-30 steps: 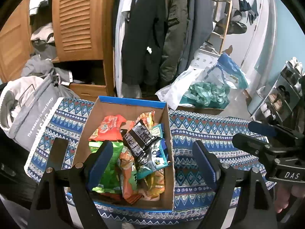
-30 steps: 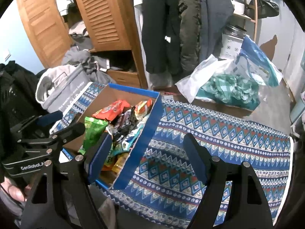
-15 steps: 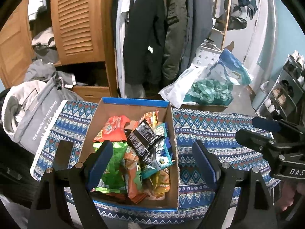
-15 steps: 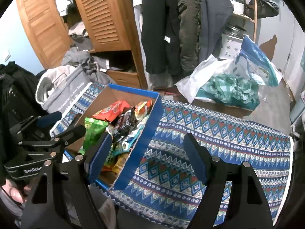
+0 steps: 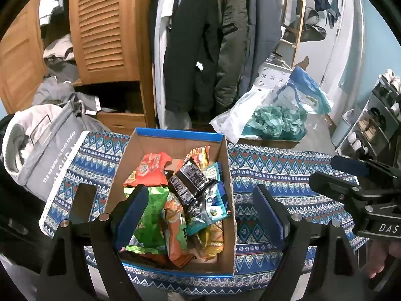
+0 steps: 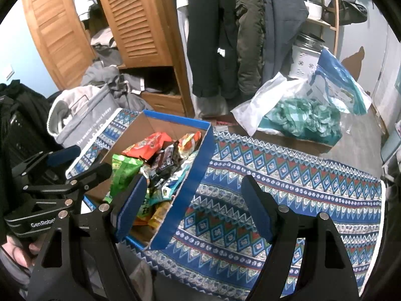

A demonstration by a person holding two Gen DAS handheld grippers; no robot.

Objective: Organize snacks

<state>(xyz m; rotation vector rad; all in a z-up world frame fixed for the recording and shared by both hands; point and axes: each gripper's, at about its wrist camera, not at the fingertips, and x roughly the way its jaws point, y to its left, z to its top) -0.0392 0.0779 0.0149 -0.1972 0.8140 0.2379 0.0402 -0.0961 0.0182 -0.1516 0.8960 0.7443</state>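
Observation:
A cardboard box with blue edges [image 5: 226, 173] [image 6: 198, 175] stands on a blue patterned cloth [image 5: 288, 170] [image 6: 288, 188]. It holds several snack packets: an orange one [image 5: 149, 169], a green one [image 5: 153, 215], a black one [image 5: 191, 178] and a teal one [image 5: 213, 205]. My left gripper [image 5: 200, 213] is open and empty, held above the box's near half. My right gripper [image 6: 193, 205] is open and empty, above the box's right wall and the cloth. Each gripper shows in the other's view, the right one [image 5: 351, 178] and the left one [image 6: 72, 165].
A grey fabric bag [image 5: 42, 148] sits left of the box. A plastic bag with teal fabric [image 5: 275, 120] [image 6: 305, 118] lies beyond the cloth. Hanging coats [image 5: 208, 42] and a wooden louvred wardrobe [image 5: 105, 30] stand behind. A shoe rack [image 5: 376, 120] is at far right.
Both views have shifted slightly; the box sits a little lower and closer in the left wrist view. Both grippers stay open and empty.

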